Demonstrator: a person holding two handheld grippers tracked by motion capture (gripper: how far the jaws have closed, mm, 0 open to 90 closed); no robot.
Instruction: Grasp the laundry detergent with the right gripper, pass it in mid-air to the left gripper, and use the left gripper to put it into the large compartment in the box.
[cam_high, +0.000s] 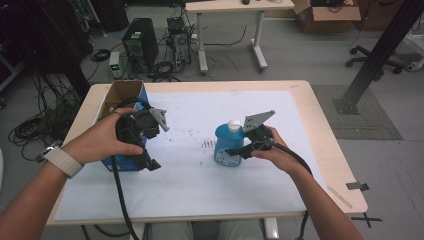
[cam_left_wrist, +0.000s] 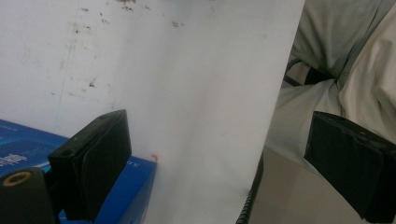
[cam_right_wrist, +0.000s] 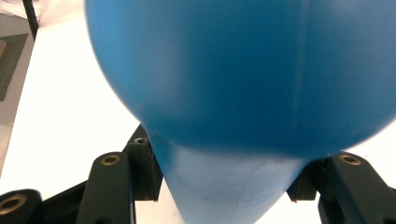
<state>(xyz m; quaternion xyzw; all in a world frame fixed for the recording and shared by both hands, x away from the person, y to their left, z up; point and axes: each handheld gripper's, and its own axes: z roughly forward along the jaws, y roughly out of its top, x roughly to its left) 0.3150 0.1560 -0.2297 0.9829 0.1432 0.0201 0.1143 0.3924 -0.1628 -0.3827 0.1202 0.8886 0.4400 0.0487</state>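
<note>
- R gripper (cam_high: 235, 150): jaws pinch the bottle (cam_high: 226, 145) at its lower body from the person's right side; in the right gripper view the blue body (cam_right_wrist: 243, 79) bulges between the two jaws w/ its narrow part wedged down between them. Grip looks firm – prob. to carry or steady it.
- Bottle: blue, white cap (cam_high: 233, 124), upright on the mat approx. mid-table, a bit right of centre; can't tell if base is touching or just lifted.
- L gripper (cam_high: 150, 160): jaws spread wide, nothing between them. Left gripper view shows one jaw over the corner of the box (cam_left_wrist: 135, 186), the other out past the mat edge towards the person's lap. Held tilted down beside the box – likely waiting, or there to brace the box.
- Box (cam_high: 122, 100): blue sides, brown cardboard inside, top open, at the table's left edge, well apart from the bottle. My guess: bottle goes in there, so open top faces up and L stays near.
- Surface: white mat (cam_high: 200, 190) on a light wood table (cam_high: 325, 150); small dark smudges (cam_high: 206, 144) just left of the bottle.
- Room: grey floor, PC tower (cam_high: 140, 42) w/ tangled cables behind, another desk (cam_high: 235, 6), cardboard box (cam_high: 325, 15), chair base (cam_high: 372, 62) far right.
</note>
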